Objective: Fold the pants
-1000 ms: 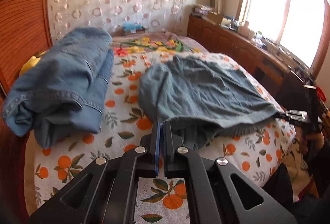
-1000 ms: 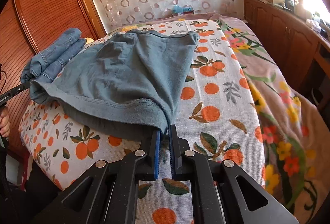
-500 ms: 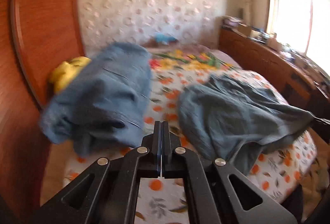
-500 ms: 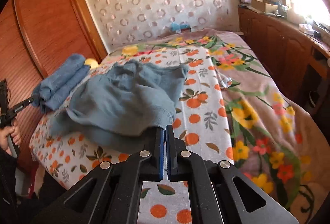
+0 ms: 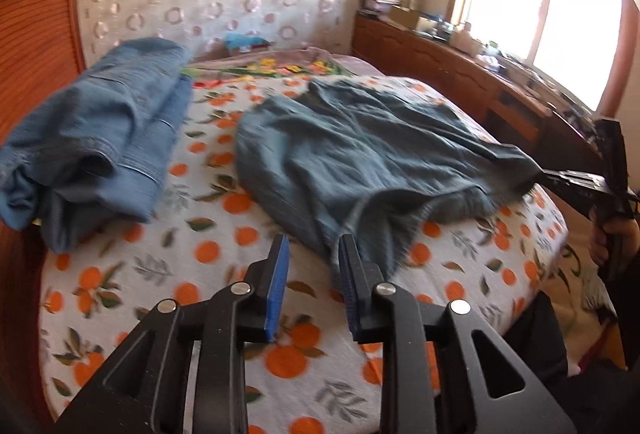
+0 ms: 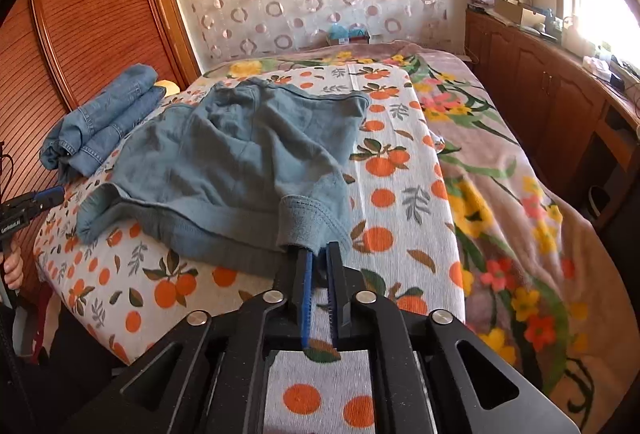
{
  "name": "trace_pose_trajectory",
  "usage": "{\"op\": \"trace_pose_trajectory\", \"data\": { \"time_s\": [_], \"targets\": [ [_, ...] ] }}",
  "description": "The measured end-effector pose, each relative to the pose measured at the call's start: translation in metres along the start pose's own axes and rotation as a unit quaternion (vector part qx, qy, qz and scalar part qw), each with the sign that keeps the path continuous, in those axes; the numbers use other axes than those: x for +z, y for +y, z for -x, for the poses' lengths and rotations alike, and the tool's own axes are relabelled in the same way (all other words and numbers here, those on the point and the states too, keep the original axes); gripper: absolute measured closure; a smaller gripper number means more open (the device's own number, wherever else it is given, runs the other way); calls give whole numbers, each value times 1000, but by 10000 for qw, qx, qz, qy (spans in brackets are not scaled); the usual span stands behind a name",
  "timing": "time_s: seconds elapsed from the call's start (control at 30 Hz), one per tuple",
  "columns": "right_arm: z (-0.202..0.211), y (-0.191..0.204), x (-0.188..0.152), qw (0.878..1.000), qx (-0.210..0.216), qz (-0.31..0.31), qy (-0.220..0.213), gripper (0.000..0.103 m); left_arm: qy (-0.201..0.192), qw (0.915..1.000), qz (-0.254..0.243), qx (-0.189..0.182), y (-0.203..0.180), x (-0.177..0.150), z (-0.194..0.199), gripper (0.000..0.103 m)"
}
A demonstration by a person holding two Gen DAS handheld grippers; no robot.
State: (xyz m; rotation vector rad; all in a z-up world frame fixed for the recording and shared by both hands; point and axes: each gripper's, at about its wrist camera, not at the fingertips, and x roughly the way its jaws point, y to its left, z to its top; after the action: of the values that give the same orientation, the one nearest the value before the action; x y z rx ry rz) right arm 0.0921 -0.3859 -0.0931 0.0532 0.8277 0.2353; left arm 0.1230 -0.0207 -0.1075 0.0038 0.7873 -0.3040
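A moment ago my left tool [image 5: 310,252] was pressed together with nothing in it and pointed off toward the folded jeans [image 5: 96,138] at the side of the bed [image 5: 200,258]. Now it has swung back to the grey-blue shorts [image 5: 360,154] and its jaws are opening, spread partway. The near hem of the shorts lies against the outer side of its right-hand finger, but no cloth sits between the pads yet, so this tool holds nothing. I read that as lining up for a fresh grab on the near left corner, which I need before I can lift that edge evenly for a fold.

My right tool [image 6: 320,266] has not let go. Its jaws are nearly together and pinch the hemmed corner of the shorts [image 6: 256,162], which bunches up just above the fingertips. In the left view that tool [image 5: 576,182] shows at the far right, pulling the cloth into a taut point off the edge of the bed.

The shorts have slumped since a second ago: then they were stretched flat between both tools, now they lie rumpled across the orange-print blanket [image 6: 400,194], with only the right corner raised. The fold itself is not yet begun, I judge.
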Motion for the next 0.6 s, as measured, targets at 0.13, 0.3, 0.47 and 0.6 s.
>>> {"op": "trace_pose_trajectory", "data": {
  "time_s": [0.13, 0.3, 0.47, 0.6],
  "targets": [
    [9, 4, -3, 9999, -91, 58, -57, 85, 147, 9994, -177, -251, -13, -9, -8, 76],
    [27, 14, -5, 9995, -57, 158, -284, 76, 238, 9987, -120, -440, -13, -8, -25, 76],
    [23, 43, -6, 9971, 516, 494, -246, 75, 328, 9982, -78, -499, -11, -3, -31, 87],
    [-2, 74, -8, 9903, 1136, 804, 1, 75, 348, 9983, -119, -461, -10, 1, -34, 97]
  ]
}}
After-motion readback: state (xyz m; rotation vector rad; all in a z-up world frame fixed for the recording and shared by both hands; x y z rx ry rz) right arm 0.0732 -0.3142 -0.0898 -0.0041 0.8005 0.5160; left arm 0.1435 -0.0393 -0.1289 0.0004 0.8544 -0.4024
